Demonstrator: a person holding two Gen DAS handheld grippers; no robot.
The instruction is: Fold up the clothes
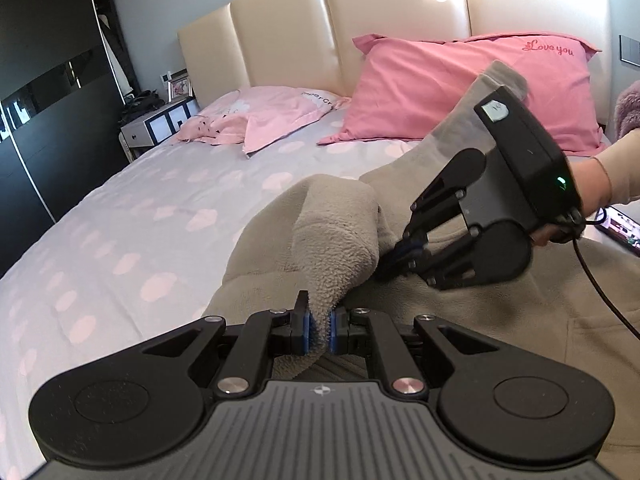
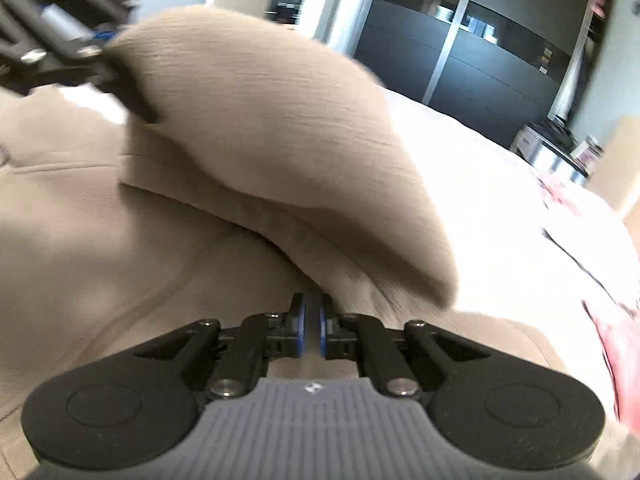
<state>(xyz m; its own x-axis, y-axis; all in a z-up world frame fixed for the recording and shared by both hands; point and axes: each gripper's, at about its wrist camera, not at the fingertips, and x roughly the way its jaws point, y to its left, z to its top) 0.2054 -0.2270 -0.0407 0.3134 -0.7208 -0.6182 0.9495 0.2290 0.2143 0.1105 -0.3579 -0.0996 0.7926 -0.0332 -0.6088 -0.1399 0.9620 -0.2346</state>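
Note:
A beige fleece garment (image 1: 480,320) lies on the bed, and shows blurred in the right wrist view (image 2: 100,240). My left gripper (image 1: 319,330) is shut on a raised fold of it (image 1: 340,236), the fleece pinched between the blue pads. My right gripper (image 1: 404,254), held by a hand at the right, is shut on the same raised fold from the other side. In the right wrist view the right gripper (image 2: 313,324) has its blue pads close together with the fabric edge between them, and the lifted fold (image 2: 280,140) arches over to the left gripper (image 2: 96,44) at the top left.
The bed has a grey sheet with pink spots (image 1: 140,240), two pink pillows (image 1: 472,92) and a cream headboard (image 1: 360,12). A pink garment (image 1: 212,128) lies near the far pillow. A phone (image 1: 622,230) lies at the right. A dark wardrobe (image 1: 52,100) stands left.

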